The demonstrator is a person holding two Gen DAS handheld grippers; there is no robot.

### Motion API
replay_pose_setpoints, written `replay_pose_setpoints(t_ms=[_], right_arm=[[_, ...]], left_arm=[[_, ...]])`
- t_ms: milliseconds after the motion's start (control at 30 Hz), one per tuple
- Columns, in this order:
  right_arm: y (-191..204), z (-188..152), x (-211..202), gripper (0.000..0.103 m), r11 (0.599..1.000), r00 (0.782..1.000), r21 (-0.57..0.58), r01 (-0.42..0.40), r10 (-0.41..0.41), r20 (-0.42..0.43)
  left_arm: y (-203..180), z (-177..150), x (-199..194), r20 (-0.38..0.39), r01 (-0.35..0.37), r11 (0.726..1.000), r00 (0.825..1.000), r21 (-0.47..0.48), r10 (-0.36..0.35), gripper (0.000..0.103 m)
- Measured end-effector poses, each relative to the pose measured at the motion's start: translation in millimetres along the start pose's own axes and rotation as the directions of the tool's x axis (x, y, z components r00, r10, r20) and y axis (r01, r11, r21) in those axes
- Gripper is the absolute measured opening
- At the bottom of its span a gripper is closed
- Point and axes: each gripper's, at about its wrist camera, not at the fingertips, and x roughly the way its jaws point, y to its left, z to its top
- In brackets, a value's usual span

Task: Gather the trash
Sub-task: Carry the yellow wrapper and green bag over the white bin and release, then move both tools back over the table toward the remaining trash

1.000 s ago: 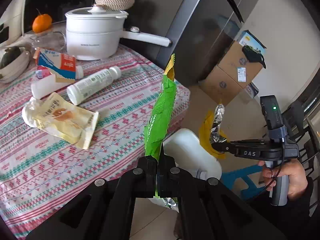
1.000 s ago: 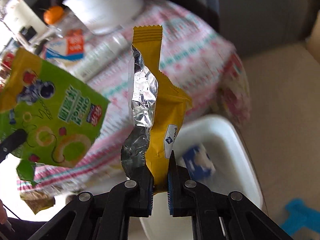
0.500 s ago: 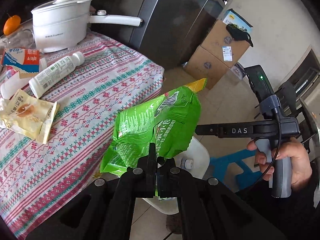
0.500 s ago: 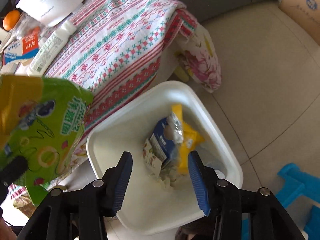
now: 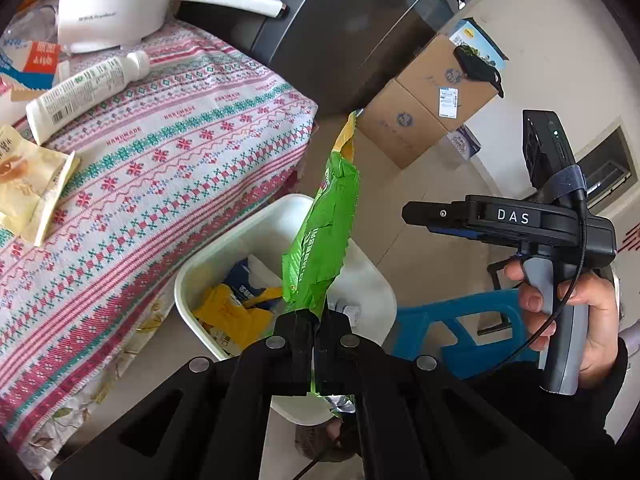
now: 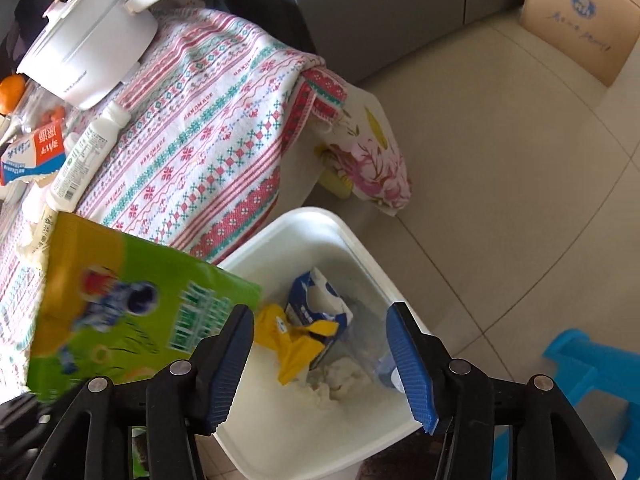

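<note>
The left claw (image 5: 316,320) is clamped fully shut on the bottom edge of a green bag (image 5: 324,236), which stands up from the jaws over the white bin (image 5: 372,280) on the floor beside the table (image 5: 168,152). The right claw (image 6: 324,360) hangs over the same bin with its jaws well apart and nothing between them; they have just been opening, and a yellow wrapper (image 6: 292,340) now lies in the bin against a blue carton (image 6: 316,304).

The bag looks empty: thin crinkled film, very light, floppy and a little slick. It creases and twists above the pinch, so it will probably flutter more than fall, and it might catch on the rim if let go too far to one side. A pinch on a flat edge or seam, as here, seems the best hold.

On the table a white bottle (image 5: 84,92), a pale packet (image 5: 28,188) and a red and white carton (image 5: 34,60) remain. The bottle is stiff and round, likely to roll, so it is best taken across the body. The packet is soft, to be taken by a raised edge
</note>
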Motion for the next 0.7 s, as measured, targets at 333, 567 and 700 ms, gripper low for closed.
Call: replay_pose_setpoints(t_ms=[333, 567, 700], right_arm=[[3, 2, -5, 0.063, 1.0, 1.0, -0.005, -0.009, 0.009, 0.025], [1, 3, -8, 0.067, 1.0, 0.999, 0.0, -0.013, 0.013, 0.032], [4, 3, -8, 0.069, 1.0, 0.999, -0.011, -0.01, 0.011, 0.036]], left_arm=[[-2, -2, 12, -0.002, -0.022, 0.999, 1.0, 0.035, 0.022, 0.0], [4, -3, 21, -0.056, -0.055, 0.998, 0.997, 0.041, 0.057, 0.005], [6, -1, 10, -0.033, -0.113, 0.991, 0.993, 0.073, 0.116, 0.049]])
